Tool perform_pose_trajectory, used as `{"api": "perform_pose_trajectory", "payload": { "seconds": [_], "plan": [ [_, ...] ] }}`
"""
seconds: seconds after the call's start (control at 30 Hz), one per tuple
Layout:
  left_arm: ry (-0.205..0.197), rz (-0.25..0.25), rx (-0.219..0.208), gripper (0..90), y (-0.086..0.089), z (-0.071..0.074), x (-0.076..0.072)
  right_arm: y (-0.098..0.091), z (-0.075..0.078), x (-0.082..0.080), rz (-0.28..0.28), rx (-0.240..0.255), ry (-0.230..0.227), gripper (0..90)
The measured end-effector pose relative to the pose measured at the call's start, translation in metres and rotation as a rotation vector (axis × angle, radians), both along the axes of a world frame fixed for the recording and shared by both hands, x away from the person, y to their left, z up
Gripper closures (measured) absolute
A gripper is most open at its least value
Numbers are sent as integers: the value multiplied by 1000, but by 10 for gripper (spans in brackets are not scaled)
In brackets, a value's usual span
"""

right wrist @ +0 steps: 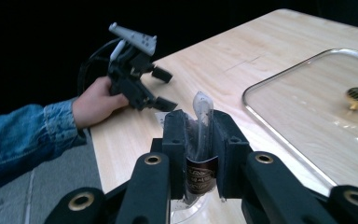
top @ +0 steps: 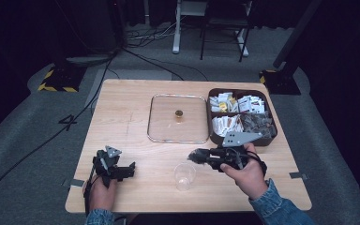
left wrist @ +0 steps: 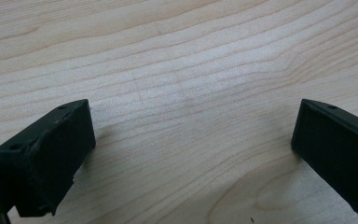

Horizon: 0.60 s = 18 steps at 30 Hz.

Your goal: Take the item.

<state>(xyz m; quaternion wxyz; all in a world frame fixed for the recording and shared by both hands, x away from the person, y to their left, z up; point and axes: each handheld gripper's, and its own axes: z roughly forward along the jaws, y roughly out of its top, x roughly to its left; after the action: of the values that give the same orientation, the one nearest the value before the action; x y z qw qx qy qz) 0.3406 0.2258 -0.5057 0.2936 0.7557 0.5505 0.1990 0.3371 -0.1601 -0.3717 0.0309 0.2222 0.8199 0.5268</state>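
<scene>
My right gripper (top: 195,156) is shut on a small clear sachet with dark contents and a brown label (right wrist: 198,173), held upright between the jaws. It hovers just above and right of a clear plastic cup (top: 184,176), whose rim (right wrist: 186,215) shows under the jaws in the right gripper view. My left gripper (top: 131,168) rests low over the table's front left, open, with bare wood between its wide-apart jaws (left wrist: 191,154). That left gripper (right wrist: 165,89), held by a hand, is also seen in the right gripper view.
A glass lid (top: 164,119) with a gold knob (top: 179,113) lies flat at the table's centre. A brown compartment box (top: 210,123) with several sachets stands at the right. The wooden table (top: 122,112) ends close behind both hands.
</scene>
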Motion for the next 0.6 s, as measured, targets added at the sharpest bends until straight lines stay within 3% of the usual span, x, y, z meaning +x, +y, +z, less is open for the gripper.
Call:
{"api": "perform_pose_trajectory", "payload": {
  "seconds": [0.6],
  "plan": [
    [0,0,-1,0,0,0,0,24,-26,-8,72,-52,28,778]
  ]
}}
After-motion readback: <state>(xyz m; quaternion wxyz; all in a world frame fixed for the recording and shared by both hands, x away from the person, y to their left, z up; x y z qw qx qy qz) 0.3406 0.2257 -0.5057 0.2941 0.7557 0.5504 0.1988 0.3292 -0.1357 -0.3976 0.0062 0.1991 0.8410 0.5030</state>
